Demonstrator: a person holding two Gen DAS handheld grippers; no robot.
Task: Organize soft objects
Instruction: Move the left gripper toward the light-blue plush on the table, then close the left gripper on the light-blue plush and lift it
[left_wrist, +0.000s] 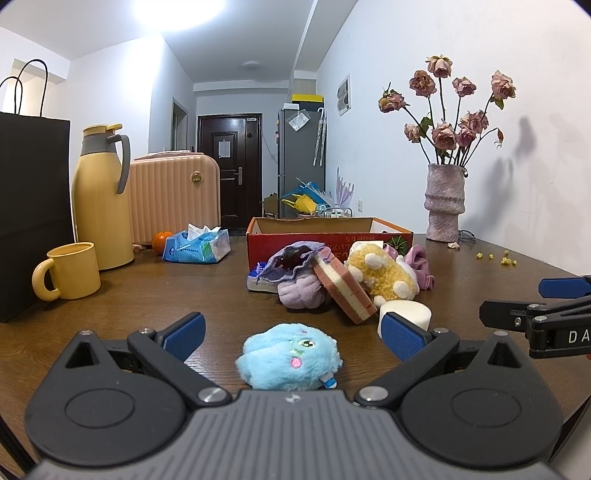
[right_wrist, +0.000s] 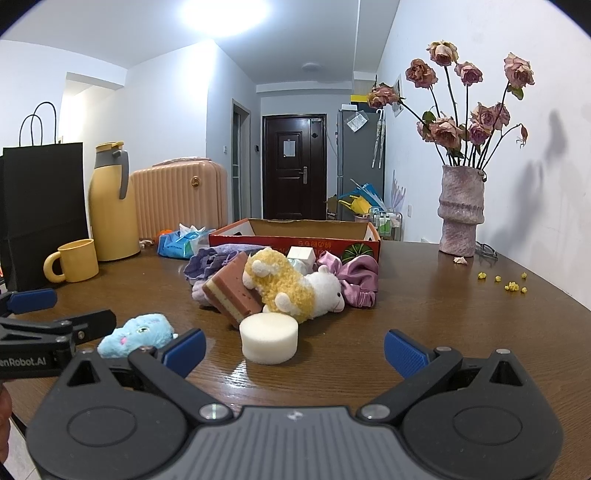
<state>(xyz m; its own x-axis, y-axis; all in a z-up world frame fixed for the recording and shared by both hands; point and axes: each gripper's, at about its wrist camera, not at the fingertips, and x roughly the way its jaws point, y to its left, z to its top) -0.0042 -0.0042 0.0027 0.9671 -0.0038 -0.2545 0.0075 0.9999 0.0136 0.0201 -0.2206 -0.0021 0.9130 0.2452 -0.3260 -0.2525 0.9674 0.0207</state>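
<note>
Blue plush toy (left_wrist: 290, 356): lies on the worktop (left_wrist: 147, 299) between the two blue pads of the left claw (left_wrist: 293, 332), jaws spread wide, neither pad touching it; nothing held.

White foam cylinder (right_wrist: 268, 339): stands upright on the worktop at 12 o'clock from the right claw (right_wrist: 294, 345), just ahead of its wide-open jaws, untouched; the right claw holds nothing. Blue plush toy sits at 9 o'clock from the cylinder.

Pile of soft items, at 12 o'clock beyond the cylinder: pink-and-cream layered sponge (right_wrist: 231, 291), tilted, leaning on a purple drawstring pouch (right_wrist: 207, 264); yellow-and-white plush lamb (right_wrist: 291, 288) on its side, touching the sponge; pink satin scrunchie (right_wrist: 356, 280) at 3 o'clock of the lamb.

Red cardboard box (right_wrist: 295, 232): open-topped, directly behind the pile.

Left side of worktop, at 10 o'clock: yellow mug (right_wrist: 72, 260), yellow thermos jug (right_wrist: 110, 206), black paper bag (right_wrist: 44, 206), blue tissue pack (right_wrist: 177, 242).

Right side, at 2 o'clock: pink vase (right_wrist: 461, 210) with dried roses; small yellow bits (right_wrist: 511, 285) scattered near it.
</note>
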